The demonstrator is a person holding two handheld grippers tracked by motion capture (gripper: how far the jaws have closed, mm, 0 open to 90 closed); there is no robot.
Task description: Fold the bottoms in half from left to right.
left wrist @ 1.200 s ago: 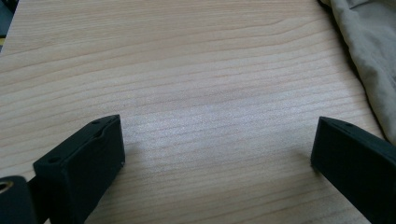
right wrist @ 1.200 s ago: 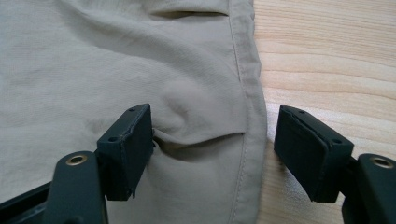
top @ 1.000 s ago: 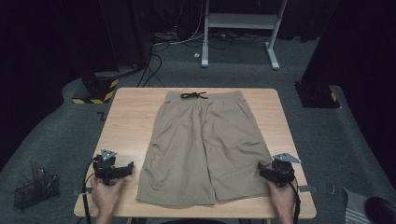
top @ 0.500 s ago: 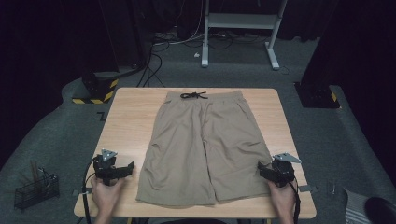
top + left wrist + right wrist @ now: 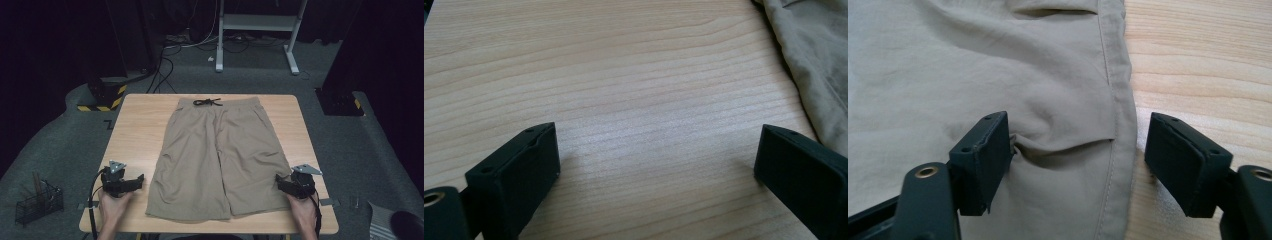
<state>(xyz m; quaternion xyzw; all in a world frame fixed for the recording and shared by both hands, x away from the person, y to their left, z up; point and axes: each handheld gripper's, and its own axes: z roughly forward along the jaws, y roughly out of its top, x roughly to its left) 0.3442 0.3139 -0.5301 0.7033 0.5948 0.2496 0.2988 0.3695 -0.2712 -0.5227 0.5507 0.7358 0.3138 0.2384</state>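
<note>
Starting nearest the person, the right gripper [image 5: 1075, 165] stands with its jaws wide apart, straddling the outer side seam of the shorts [image 5: 973, 65]. One finger [image 5: 983, 155] presses on the cloth and pushes up a small fold against its inner face; the other finger [image 5: 1180, 160] is over bare wood just beyond the seam. Judged from this stance, the gripper is set to close on the seam edge, so the hem side of that leg can be lifted or folded. Nothing is clamped yet.

The left gripper [image 5: 656, 175] is likewise open, both fingers resting low over bare table [image 5: 624, 75]. The edge of the shorts lies just outside its far-side finger [image 5: 799, 170], near but apart from it. This placement reads as a waiting post beside the other leg, mirroring the right side for a two-handed move.

In the high view the left gripper [image 5: 131, 184] and right gripper [image 5: 282, 184] sit at either flank of the shorts [image 5: 220, 150], close to the near table [image 5: 135, 130] edge, each held in a hand [image 5: 112, 207].

Beyond the fingers, the garment lies flat, legs toward the person, waistband at the far side. The cloth is khaki, thin, lightly creased, with a stitched side seam and a pocket opening [image 5: 1053, 10] ahead of the right fingers. A dark drawstring [image 5: 207, 102] is tied at the waistband. Farther off, on the floor, stand a wire basket [image 5: 37, 202] and a white frame [image 5: 257, 22].
</note>
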